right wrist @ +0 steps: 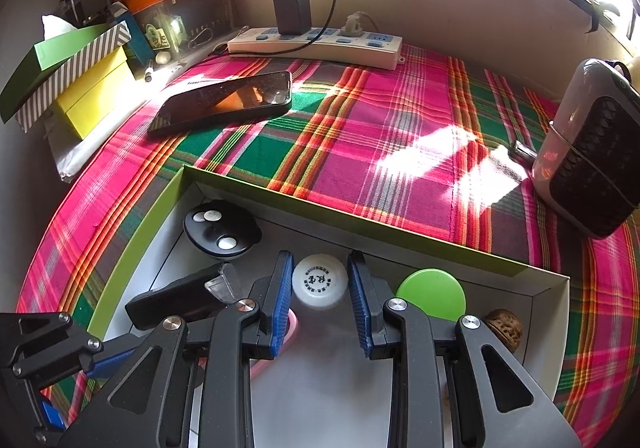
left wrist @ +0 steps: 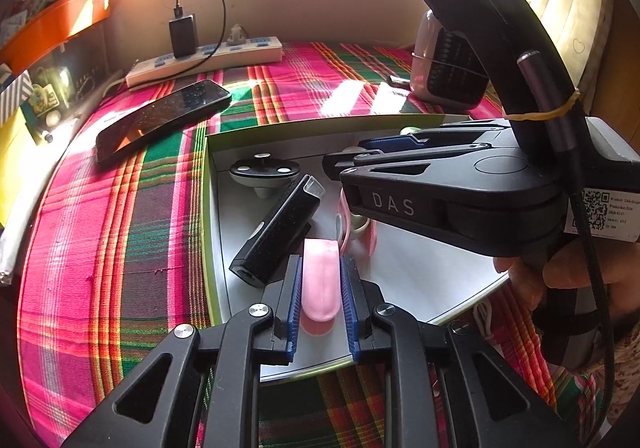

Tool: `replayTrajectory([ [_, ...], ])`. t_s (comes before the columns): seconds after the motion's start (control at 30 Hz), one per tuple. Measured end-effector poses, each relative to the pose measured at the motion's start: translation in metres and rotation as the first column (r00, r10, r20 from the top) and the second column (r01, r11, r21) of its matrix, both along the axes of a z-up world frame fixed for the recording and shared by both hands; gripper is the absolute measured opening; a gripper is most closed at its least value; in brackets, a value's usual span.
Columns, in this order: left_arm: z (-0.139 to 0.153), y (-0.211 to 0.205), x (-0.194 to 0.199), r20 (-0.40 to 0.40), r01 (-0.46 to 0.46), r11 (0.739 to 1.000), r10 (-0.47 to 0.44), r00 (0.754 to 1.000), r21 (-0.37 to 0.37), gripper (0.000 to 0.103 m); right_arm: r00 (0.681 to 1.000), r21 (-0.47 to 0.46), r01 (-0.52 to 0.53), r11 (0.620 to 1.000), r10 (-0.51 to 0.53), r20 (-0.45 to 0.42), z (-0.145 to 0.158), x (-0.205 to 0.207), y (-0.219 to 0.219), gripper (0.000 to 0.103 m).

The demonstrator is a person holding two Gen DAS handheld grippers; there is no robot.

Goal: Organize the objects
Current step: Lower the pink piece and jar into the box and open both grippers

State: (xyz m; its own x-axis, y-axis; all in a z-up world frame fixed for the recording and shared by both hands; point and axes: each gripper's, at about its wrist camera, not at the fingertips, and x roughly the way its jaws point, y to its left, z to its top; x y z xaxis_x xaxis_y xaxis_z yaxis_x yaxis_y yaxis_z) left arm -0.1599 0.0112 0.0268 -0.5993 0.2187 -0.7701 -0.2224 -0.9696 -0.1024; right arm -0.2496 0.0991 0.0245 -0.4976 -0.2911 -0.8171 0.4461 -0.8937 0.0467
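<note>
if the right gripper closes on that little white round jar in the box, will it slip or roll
The white jar looks smooth and glossy, so it might squirt out from between the ribbed blue pads if pinched off-centre. It seems small and probably light. It looks round and stands on the flat box floor, so a nudge would likely slide it; tipped on its side, it could roll.

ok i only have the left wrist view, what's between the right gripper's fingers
Observer: A white round piece with dark print sits between the right gripper pads. I cannot tell whether they press on it.
Operator: anything else near it in the box
Observer: A green disc lies just right of it, inside the box.
Operator: and past the disc
Observer: A walnut sits by the box's right corner, beside the disc.
</note>
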Motion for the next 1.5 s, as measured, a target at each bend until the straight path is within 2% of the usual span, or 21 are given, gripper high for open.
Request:
replayTrajectory([
  [0.2,0.000,0.000,0.000,0.000,0.000,1.000,0.000,1.000,-0.001,0.018,1.000,0.005,0.007,1.000,-0.007,-0.001,0.000,0.001,-0.001,0.030],
  [0.27,0.000,0.000,0.000,0.001,0.000,1.000,0.000,1.000,0.001,0.018,1.000,0.005,0.011,1.000,-0.011,-0.002,0.000,0.001,-0.001,0.039],
  [0.53,0.001,0.000,0.002,-0.002,-0.003,1.000,0.003,1.000,-0.004,0.029,1.000,-0.013,0.022,1.000,-0.022,-0.010,0.003,0.006,0.001,0.041],
  [0.63,0.001,0.001,0.003,0.000,-0.001,1.000,0.001,1.000,-0.005,0.032,0.999,-0.024,0.028,0.999,-0.028,-0.019,0.007,0.010,0.002,0.047],
  [0.93,0.006,0.001,0.009,-0.007,-0.002,1.000,0.001,1.000,-0.013,0.039,0.998,-0.049,0.046,0.998,-0.048,-0.041,0.018,0.020,0.009,0.048],
  [1.5,0.021,-0.003,0.032,-0.064,-0.026,0.999,0.025,0.998,-0.024,0.040,0.989,-0.104,0.096,0.990,-0.107,-0.103,0.038,0.061,0.030,0.048],
])
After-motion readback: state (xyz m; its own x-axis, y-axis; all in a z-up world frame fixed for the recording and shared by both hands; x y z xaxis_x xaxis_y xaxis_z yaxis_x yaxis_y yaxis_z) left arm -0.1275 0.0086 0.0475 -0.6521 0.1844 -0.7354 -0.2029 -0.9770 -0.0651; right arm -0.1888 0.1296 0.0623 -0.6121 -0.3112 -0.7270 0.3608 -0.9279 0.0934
